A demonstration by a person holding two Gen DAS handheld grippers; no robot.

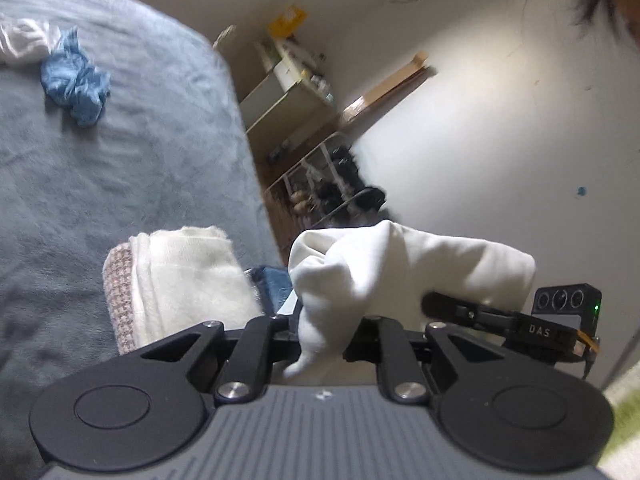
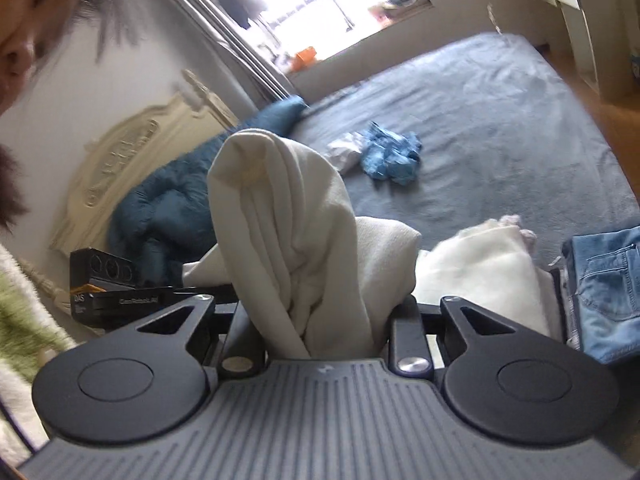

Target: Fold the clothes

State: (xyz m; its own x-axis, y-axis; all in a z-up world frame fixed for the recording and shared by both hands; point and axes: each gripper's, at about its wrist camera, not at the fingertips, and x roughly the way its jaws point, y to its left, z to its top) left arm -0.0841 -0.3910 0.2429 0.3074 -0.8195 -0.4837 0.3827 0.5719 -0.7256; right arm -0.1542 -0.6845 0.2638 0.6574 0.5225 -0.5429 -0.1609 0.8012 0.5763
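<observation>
Both tongs, left (image 1: 320, 330) and right (image 2: 328, 320), grip the cream garment (image 2: 288, 216), bunched upright.

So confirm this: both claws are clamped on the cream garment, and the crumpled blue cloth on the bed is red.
Wrong on the colour. Both the left claw and right claw do clamp the cream garment, but the crumpled cloth on the bed is blue, as the right wrist view shows.

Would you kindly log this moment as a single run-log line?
step: carrying garment | left gripper: shut on cream garment | right gripper: shut on same | folded stack: on bed | blue cloth: unfolded
</observation>
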